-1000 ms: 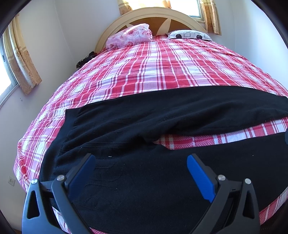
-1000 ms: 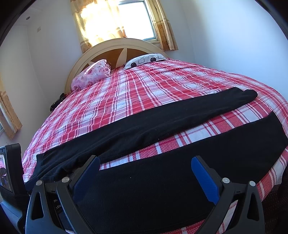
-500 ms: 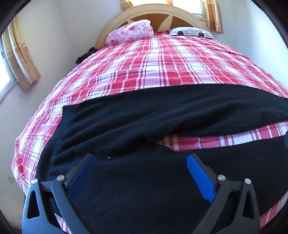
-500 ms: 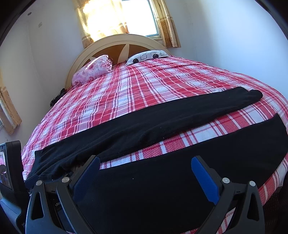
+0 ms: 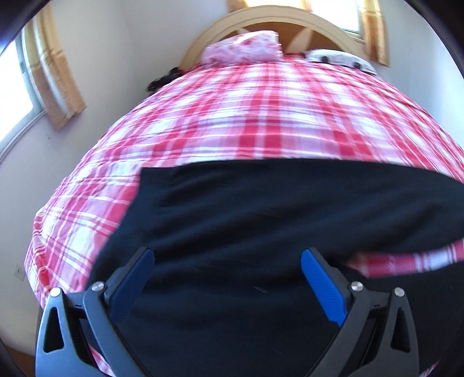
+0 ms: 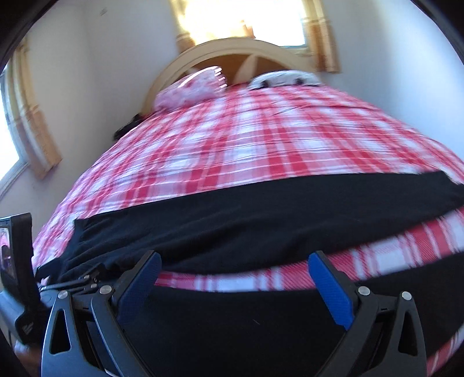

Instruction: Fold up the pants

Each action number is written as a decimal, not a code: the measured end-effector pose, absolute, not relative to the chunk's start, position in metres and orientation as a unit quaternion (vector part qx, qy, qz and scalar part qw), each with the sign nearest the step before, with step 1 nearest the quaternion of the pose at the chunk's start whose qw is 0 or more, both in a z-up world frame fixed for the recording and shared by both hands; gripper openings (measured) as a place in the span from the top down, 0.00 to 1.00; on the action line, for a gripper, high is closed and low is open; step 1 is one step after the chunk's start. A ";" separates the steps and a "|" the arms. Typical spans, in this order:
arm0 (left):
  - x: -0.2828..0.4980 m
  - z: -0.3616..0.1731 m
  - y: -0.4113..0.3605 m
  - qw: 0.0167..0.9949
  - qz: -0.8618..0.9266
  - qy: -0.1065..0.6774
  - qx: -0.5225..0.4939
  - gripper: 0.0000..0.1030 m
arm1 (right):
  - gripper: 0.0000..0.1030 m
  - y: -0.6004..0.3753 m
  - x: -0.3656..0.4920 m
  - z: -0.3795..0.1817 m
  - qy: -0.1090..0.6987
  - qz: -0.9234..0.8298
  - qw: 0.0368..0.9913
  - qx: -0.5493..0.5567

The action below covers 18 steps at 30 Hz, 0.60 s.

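Black pants [image 5: 261,220] lie spread flat across the near end of a bed, waistband at the left, two legs running to the right with a strip of bedspread showing between them. My left gripper [image 5: 227,261] is open and empty, low over the waist end. My right gripper [image 6: 235,264] is open and empty, low over the near leg [image 6: 261,324]; the far leg [image 6: 261,214] lies just beyond its fingertips. Both views are motion-blurred.
The bed has a red and white plaid cover [image 5: 261,116], a cream arched headboard [image 5: 261,20], a pink pillow [image 5: 243,47] and a white patterned pillow [image 6: 284,78]. Walls and curtained windows stand at the left. The left gripper's body [image 6: 17,261] shows at the right wrist view's left edge.
Both grippers have dropped lower and moved in toward the pants, which now fill more of each view. The left gripper has shifted toward the waist. The jaws stay open.
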<state>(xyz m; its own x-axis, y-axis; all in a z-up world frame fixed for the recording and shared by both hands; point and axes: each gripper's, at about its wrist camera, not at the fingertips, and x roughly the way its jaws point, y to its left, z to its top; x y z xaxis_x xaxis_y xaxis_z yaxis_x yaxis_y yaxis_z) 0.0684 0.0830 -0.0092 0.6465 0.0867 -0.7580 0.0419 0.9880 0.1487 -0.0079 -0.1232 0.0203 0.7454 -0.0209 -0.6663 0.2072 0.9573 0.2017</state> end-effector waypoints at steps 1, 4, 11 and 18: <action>0.074 -0.009 0.088 0.903 0.016 0.423 0.071 0.00 | 0.01 -0.121 0.006 0.020 0.360 -0.040 0.923 0.127; 0.096 -0.008 0.110 0.901 0.034 0.429 0.050 0.00 | 0.01 -0.107 0.060 0.012 0.401 0.042 0.912 0.082; 0.121 -0.033 0.130 0.886 0.052 0.458 0.043 0.00 | 0.02 -0.064 0.148 -0.004 0.435 0.149 0.888 0.032; 0.130 -0.051 0.147 0.874 0.055 0.483 0.015 0.00 | 0.17 -0.007 0.217 -0.017 0.447 0.210 0.869 -0.024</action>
